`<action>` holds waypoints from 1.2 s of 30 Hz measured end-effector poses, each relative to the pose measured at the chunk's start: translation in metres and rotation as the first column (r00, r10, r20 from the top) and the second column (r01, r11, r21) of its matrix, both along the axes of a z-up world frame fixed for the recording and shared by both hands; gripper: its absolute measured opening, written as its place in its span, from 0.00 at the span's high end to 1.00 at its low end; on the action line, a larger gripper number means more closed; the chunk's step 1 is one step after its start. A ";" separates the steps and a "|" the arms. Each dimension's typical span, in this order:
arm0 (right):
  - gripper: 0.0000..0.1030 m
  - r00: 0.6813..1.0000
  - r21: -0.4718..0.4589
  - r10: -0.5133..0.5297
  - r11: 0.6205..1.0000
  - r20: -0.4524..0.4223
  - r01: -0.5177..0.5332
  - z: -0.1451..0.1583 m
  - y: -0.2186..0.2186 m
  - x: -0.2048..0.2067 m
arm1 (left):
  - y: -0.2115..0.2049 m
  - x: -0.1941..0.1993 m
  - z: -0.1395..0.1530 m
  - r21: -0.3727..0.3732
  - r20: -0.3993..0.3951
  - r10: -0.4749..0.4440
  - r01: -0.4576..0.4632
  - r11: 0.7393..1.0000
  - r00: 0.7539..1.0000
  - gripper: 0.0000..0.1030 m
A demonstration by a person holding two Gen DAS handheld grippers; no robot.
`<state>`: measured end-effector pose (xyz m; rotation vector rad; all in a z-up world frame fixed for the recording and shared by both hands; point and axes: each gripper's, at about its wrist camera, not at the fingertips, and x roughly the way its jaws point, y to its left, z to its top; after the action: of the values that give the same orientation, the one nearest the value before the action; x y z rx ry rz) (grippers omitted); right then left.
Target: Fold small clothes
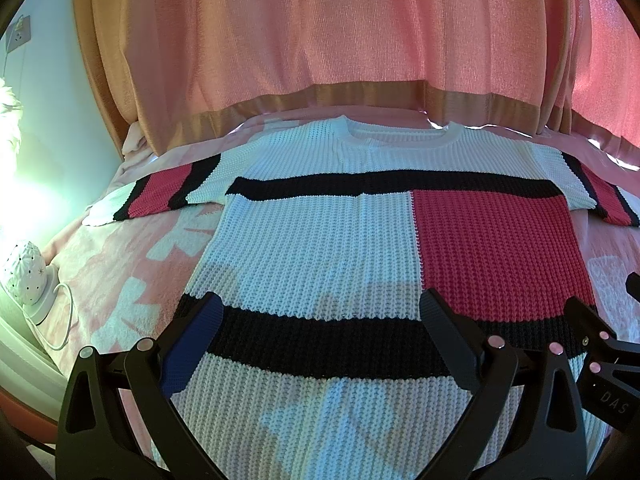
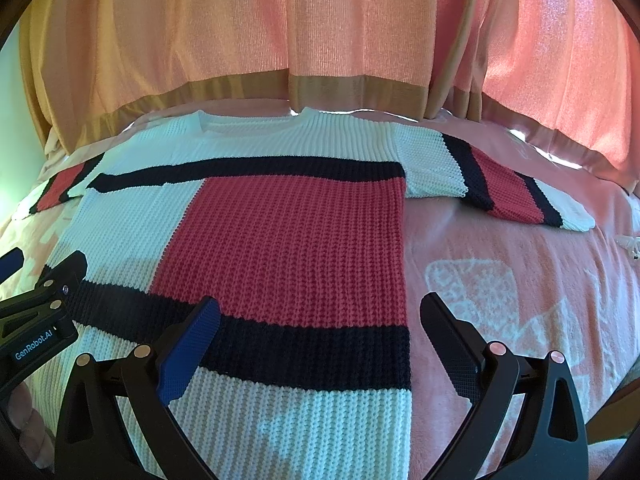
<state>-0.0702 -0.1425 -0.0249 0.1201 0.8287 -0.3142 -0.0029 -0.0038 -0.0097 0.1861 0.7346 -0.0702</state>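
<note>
A knitted short-sleeved sweater (image 1: 320, 248), white with black bands and a red block, lies flat and spread out on the bed, collar toward the curtain. It also shows in the right wrist view (image 2: 280, 240). My left gripper (image 1: 320, 312) is open and empty, hovering above the sweater's lower black band. My right gripper (image 2: 320, 316) is open and empty above the sweater's lower right edge. The right gripper's fingers (image 1: 580, 320) show at the right of the left wrist view. The left gripper's fingers (image 2: 68, 268) show at the left of the right wrist view.
The bed has a pink blanket (image 2: 500, 280) with a white flower pattern. A pink and tan curtain (image 1: 320, 60) hangs right behind the bed. A white lamp-like object with a cable (image 1: 26, 276) stands at the left bedside. A small white cable end (image 2: 630, 246) lies at the right.
</note>
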 end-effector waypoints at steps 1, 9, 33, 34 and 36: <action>0.05 1.000 0.000 0.001 1.000 0.000 -0.001 0.000 0.000 0.000 | 0.000 0.000 0.000 0.000 0.000 0.001 -0.001 1.000 1.000 0.06; 0.05 0.999 0.072 0.032 0.997 0.036 -0.035 0.019 -0.026 -0.003 | 0.004 0.004 0.008 -0.019 0.007 0.014 -0.014 1.000 1.000 0.06; 0.69 0.854 0.636 -0.507 0.699 0.119 0.327 -0.070 -0.444 -0.029 | -0.013 0.066 0.028 -0.066 0.026 0.042 -0.040 0.997 0.999 0.05; 0.93 0.850 0.655 -0.512 0.686 0.123 0.318 -0.072 -0.449 -0.026 | -0.014 0.067 0.028 -0.067 0.020 0.039 -0.037 0.997 0.999 0.05; 0.92 0.842 0.673 -0.523 0.672 0.133 0.311 -0.073 -0.455 -0.021 | -0.014 0.069 0.026 -0.070 0.002 0.032 -0.032 0.997 0.999 0.05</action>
<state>-0.0914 -0.5976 -0.0974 0.9986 0.5401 -0.4322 0.0662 -0.0181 0.0161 0.1080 0.7309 -0.0646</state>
